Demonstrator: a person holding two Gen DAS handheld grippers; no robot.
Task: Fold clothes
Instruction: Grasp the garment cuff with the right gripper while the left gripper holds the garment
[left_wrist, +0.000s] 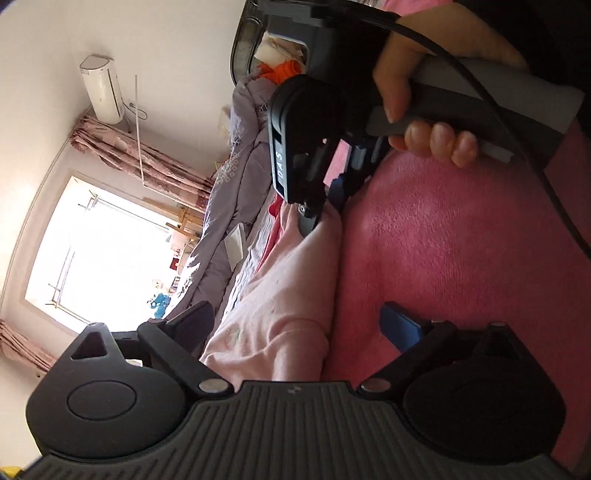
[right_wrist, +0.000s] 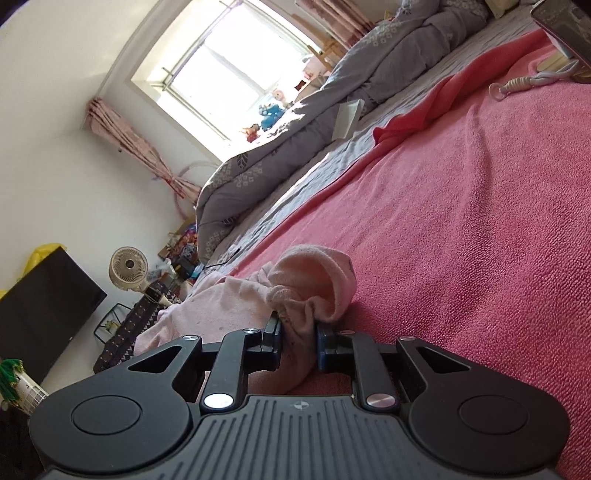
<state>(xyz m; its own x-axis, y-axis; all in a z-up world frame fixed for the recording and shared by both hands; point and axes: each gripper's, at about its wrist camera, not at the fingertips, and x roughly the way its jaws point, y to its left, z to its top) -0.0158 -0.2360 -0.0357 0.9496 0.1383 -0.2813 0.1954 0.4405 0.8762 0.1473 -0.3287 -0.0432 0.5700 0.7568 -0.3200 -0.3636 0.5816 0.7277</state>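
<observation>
A bed carries everything, spread with a pink terry blanket (right_wrist: 480, 221). On it lies a pale pink garment (left_wrist: 280, 295) at lower centre. A rumpled grey duvet (right_wrist: 332, 103) runs along the upper edge.

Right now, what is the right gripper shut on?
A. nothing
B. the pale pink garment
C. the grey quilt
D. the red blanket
B: the right gripper has its jaws pinched on a bunched edge of the pale pink garment, which lies on the red blanket; the grey quilt is far behind.
</observation>
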